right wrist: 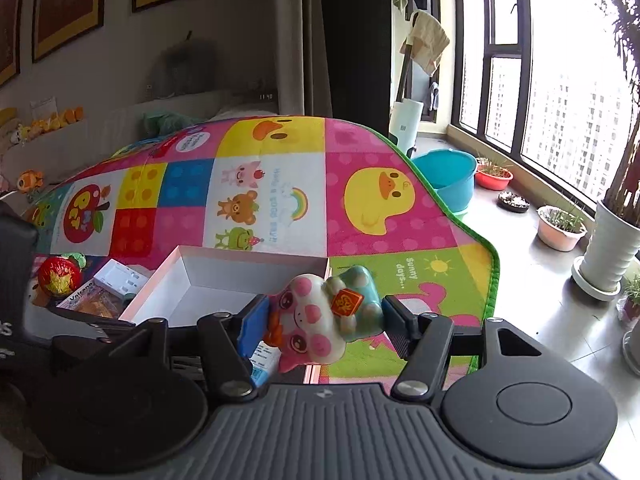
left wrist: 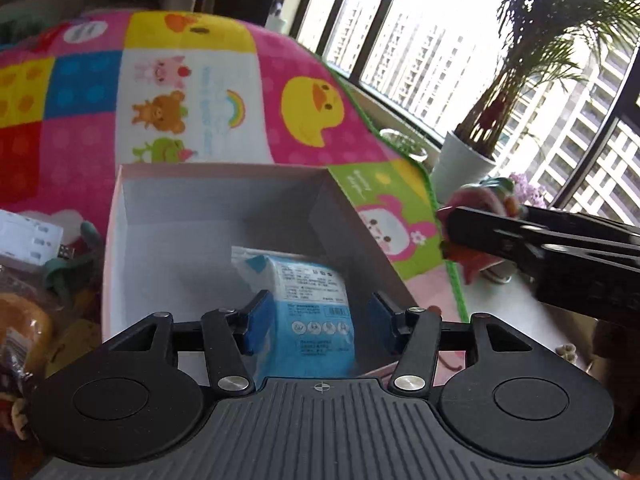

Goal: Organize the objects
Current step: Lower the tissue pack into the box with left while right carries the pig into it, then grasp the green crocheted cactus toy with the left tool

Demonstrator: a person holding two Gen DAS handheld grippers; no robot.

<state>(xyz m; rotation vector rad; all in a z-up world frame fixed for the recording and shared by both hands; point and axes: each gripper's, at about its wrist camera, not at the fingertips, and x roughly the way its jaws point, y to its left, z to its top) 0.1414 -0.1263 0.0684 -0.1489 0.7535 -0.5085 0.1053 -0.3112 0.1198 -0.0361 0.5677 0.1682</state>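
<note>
A glossy pink-and-white ceramic pig figurine (right wrist: 320, 316) sat pinched in the right gripper (right wrist: 320, 322) beside the white cardboard box (right wrist: 188, 280); the left gripper (left wrist: 314, 318) hung spread above a crinkly blue plastic packet (left wrist: 310, 312) inside.

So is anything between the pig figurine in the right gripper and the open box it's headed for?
Nothing visible blocks it. The pig figurine is held in the right gripper beside the box, whose top is open. A blue packet already lies inside near the front, and the open left gripper hangs over it, crowding that part.
</note>
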